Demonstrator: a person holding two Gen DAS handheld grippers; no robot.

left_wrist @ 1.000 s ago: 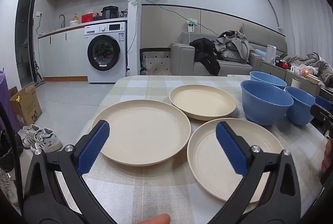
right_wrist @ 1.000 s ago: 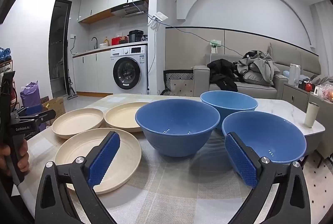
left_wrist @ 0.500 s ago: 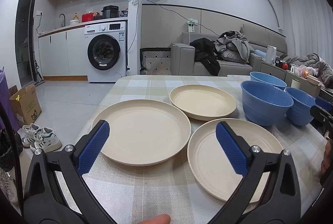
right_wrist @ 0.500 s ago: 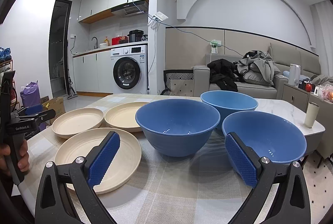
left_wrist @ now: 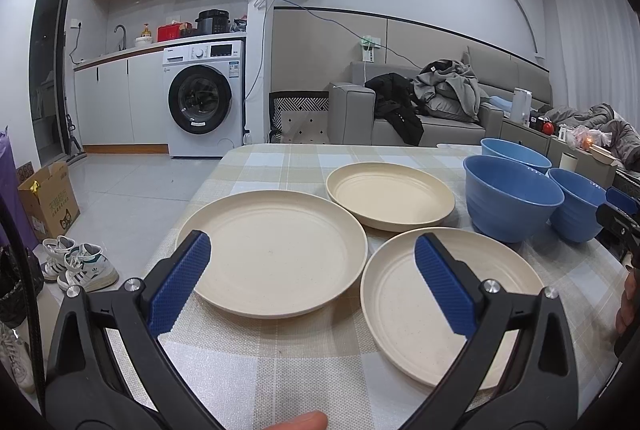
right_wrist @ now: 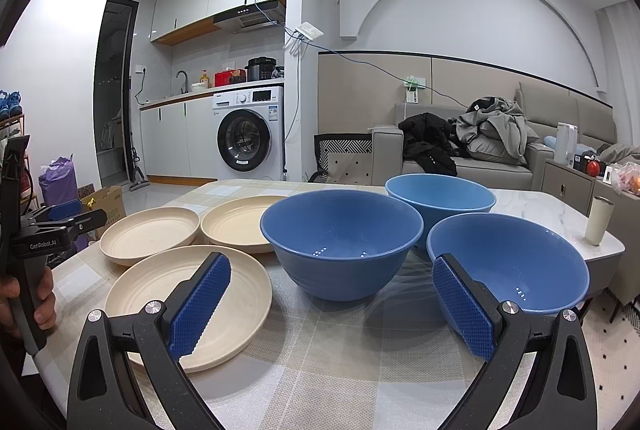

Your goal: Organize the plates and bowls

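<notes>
Checked tablecloth in beige, white and grey squares, woven texture, covers the table. Background: white washing machine under a kitchen counter, grey sofa piled with dark and grey clothes, cardboard box and white sneakers on the floor to the left. A pale cup stands on a marble-look side table to the right of the bowls.

Nothing sits between either gripper and the dishes.

Three cream plates, round, shallow, matte with faint ring grooves and raised rims: left plate, far plate, near plate. All lie flat; rims sit just beside each other, contact cannot be told. Three blue bowls, round, deep, smooth with glossy highlights inside: middle bowl darker blue, back bowl lighter blue, right bowl. Bowls cluster close together, right of the plates, all upright.

Left gripper hovers low over the table edge, jaws wide apart, holding nothing, framing the left and near plates. Right gripper also spread wide, empty, in front of the middle and right bowls. Both have black arms with blue textured pads.
</notes>
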